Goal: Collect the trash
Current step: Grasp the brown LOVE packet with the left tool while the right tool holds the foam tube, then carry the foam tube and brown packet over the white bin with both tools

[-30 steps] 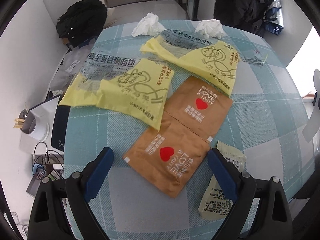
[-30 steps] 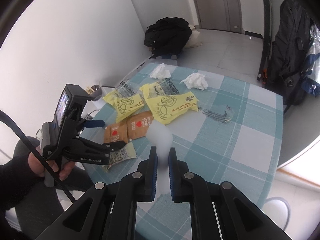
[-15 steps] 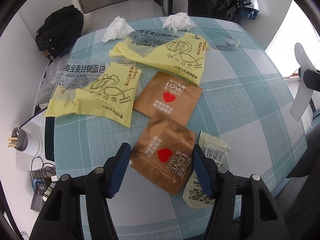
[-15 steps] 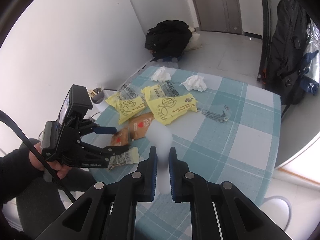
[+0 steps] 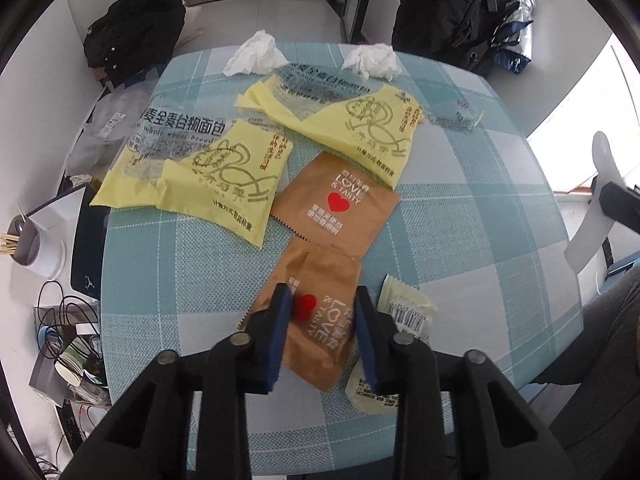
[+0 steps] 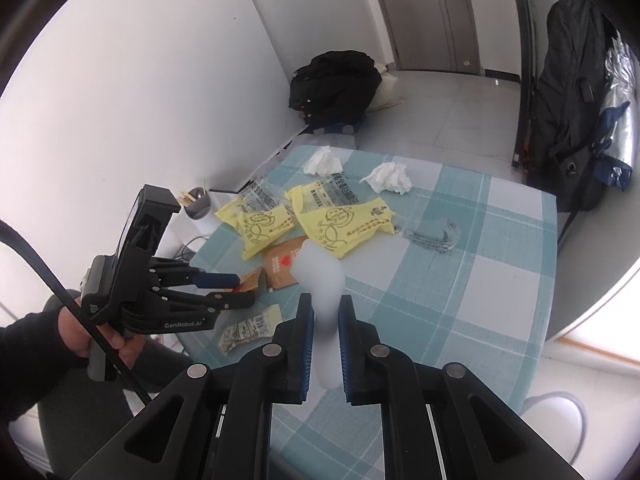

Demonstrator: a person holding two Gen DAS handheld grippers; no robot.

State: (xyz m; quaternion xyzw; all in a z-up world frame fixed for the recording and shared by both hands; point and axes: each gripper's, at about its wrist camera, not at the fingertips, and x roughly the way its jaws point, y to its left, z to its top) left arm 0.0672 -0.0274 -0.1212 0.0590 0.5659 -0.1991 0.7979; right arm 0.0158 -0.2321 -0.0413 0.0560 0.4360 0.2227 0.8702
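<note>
On the checked tabletop (image 5: 460, 240), our left gripper (image 5: 320, 312) has been closing on the brown packet (image 5: 320, 320), which may slip; right gripper (image 6: 324, 316) clamps white plastic (image 6: 320, 276).

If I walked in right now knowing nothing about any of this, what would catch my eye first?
Probably the litter on the teal checked tablecloth: two yellow plastic bread bags near the middle and two crumpled white tissues at the far edge. Nearest, the left gripper has just been closing its jaws around a crinkled brown foil wrapper with a red heart. The right gripper is shut on a pale translucent white sheet.
</note>
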